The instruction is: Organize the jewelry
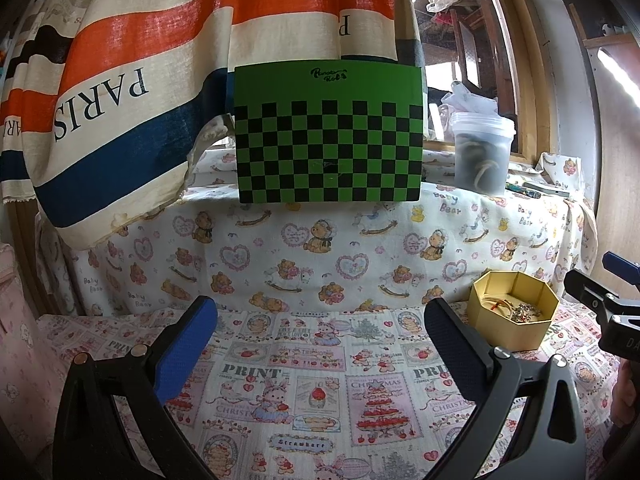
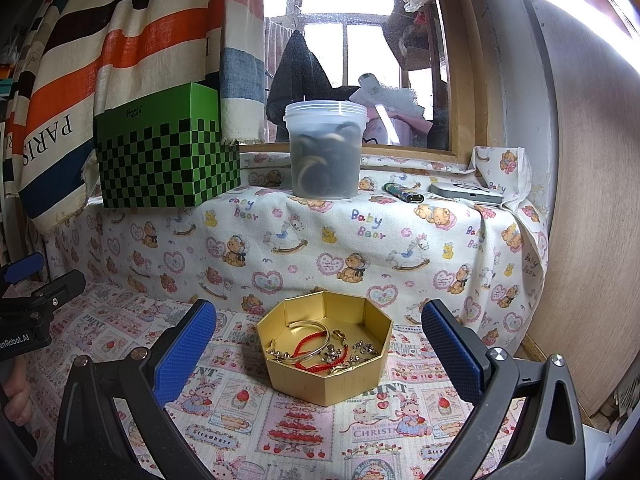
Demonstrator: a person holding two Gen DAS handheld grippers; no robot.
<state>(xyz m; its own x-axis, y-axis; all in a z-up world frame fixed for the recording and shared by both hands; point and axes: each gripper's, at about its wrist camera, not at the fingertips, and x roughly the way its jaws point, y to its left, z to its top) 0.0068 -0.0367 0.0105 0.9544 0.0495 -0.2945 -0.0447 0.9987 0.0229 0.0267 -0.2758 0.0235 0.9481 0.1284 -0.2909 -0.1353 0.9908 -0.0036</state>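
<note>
A gold octagonal box (image 2: 320,386) stands on the printed cloth, straight ahead of my right gripper (image 2: 318,344). In it lie a gold bangle (image 2: 316,326), a red cord bracelet (image 2: 310,340) and several small metal pieces (image 2: 362,348). The right gripper is open and empty, its blue pads either side of the box, a little short of it. My left gripper (image 1: 320,336) is open and empty over bare cloth. The box (image 1: 508,332) sits to its right in the left wrist view.
A green checkered box (image 1: 328,136) and a lidded plastic tub (image 2: 325,148) stand on the raised ledge behind. A lighter (image 2: 404,194) and a flat grey device (image 2: 466,194) lie right of the tub. A striped curtain (image 1: 120,80) hangs at left. A wooden panel (image 2: 592,240) closes the right.
</note>
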